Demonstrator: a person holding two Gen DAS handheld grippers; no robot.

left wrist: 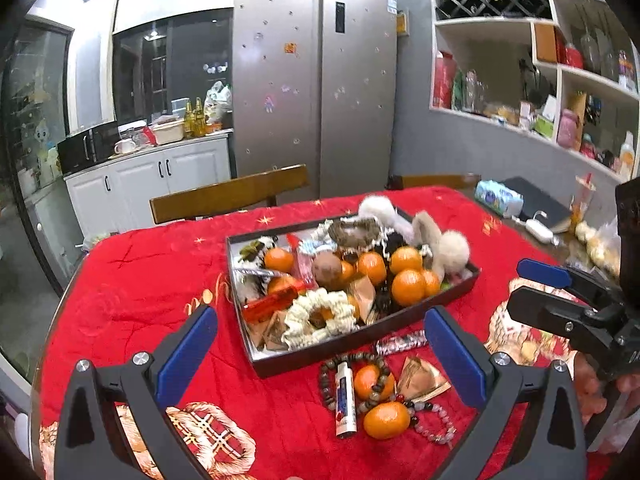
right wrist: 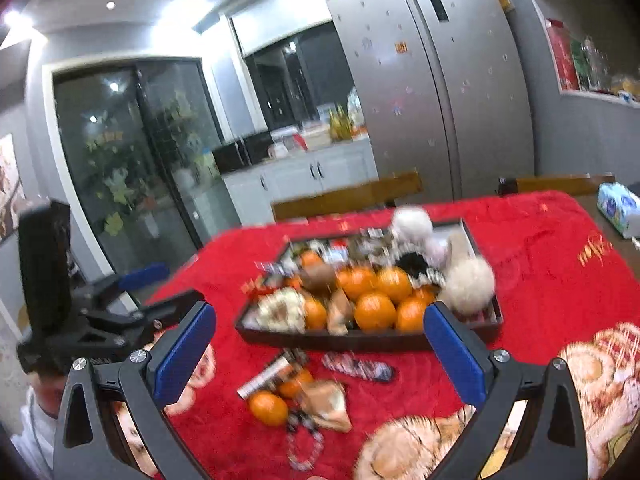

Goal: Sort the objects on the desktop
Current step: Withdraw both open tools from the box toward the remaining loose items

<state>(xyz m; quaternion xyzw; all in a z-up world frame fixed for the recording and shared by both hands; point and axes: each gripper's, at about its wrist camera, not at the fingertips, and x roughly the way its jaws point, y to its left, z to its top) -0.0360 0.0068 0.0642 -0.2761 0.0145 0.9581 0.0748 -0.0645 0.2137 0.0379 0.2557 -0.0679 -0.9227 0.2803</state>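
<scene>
Both grippers hover over the red tablecloth (left wrist: 140, 300) with jaws spread wide and nothing between them. Nearest the left gripper (left wrist: 320, 356), just ahead and slightly right of its centre, lies a small heap: a lighter (left wrist: 345, 400) with its long axis pointing away toward the tray, two oranges (left wrist: 386, 420), bead bracelets (left wrist: 436, 424) and a gold wrapper (left wrist: 420, 380). The right gripper (right wrist: 320, 356) sees the same heap ahead and a little left, so either could probably reach it. Beyond sits the crowded dark tray (left wrist: 360, 344).
</scene>
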